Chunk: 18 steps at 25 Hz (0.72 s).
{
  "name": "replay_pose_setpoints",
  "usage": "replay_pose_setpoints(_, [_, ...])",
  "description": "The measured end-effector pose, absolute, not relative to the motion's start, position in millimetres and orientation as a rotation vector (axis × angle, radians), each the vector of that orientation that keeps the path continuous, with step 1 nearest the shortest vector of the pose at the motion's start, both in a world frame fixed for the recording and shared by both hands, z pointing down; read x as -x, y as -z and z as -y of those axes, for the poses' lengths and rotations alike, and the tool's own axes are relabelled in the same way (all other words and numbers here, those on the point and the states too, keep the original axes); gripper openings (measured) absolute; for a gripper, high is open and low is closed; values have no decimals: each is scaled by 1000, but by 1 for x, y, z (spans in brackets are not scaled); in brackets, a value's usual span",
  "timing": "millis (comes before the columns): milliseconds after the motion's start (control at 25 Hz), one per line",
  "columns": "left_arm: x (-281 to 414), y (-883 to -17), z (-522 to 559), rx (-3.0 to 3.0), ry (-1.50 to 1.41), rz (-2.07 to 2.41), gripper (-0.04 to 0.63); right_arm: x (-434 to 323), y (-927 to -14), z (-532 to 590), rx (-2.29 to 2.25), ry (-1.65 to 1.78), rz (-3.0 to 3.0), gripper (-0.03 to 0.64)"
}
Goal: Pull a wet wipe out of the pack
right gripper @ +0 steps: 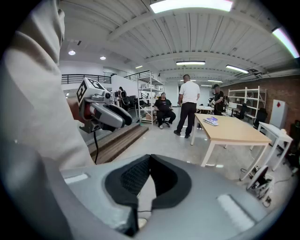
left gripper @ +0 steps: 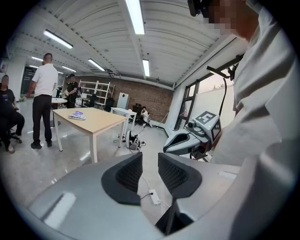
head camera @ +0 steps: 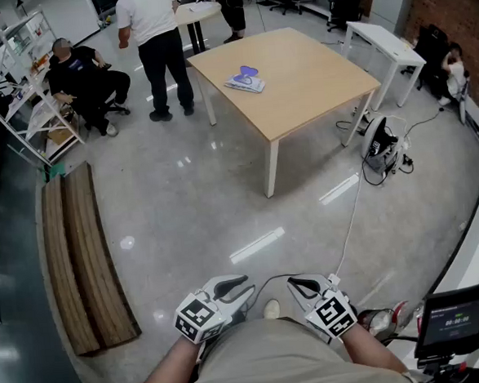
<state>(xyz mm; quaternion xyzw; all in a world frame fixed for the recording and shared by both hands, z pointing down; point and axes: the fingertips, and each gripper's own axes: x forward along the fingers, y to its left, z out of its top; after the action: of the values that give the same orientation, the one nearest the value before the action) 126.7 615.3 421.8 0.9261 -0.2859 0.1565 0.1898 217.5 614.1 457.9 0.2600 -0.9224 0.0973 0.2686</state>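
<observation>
okay, nothing started yet: i'm standing well back on the open floor (head camera: 191, 206), and the wet wipe pack (head camera: 245, 80) is lying flat near the middle of the light wooden desk (head camera: 314, 91) across the room, well apart from both my hands. my left tongs (head camera: 240, 286) are held low in front of my belly, spread with a clear gap between the dark pads and nothing in that gap but floor beyond. my right tongs (head camera: 297, 287) sit just beside them, pressed together at the tips, pinching nothing. a person in a white shirt (head camera: 153, 37) stands by the desk's far corner, not touching the pack. so the score reads zero: the pack lies untouched, no wipe showing out of it that i can make out from here. left to do, as i judge it: get over to the desk, steady the pack with one pair, nip the wipe with the other and draw it out.
</observation>
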Motion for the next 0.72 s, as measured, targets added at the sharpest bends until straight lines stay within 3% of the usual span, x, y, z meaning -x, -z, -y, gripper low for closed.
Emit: replay_pose_setpoints(720, [-127,-420,-600,-2617,-429,762,101,-215,-456,-606,-716,-282,2483,3])
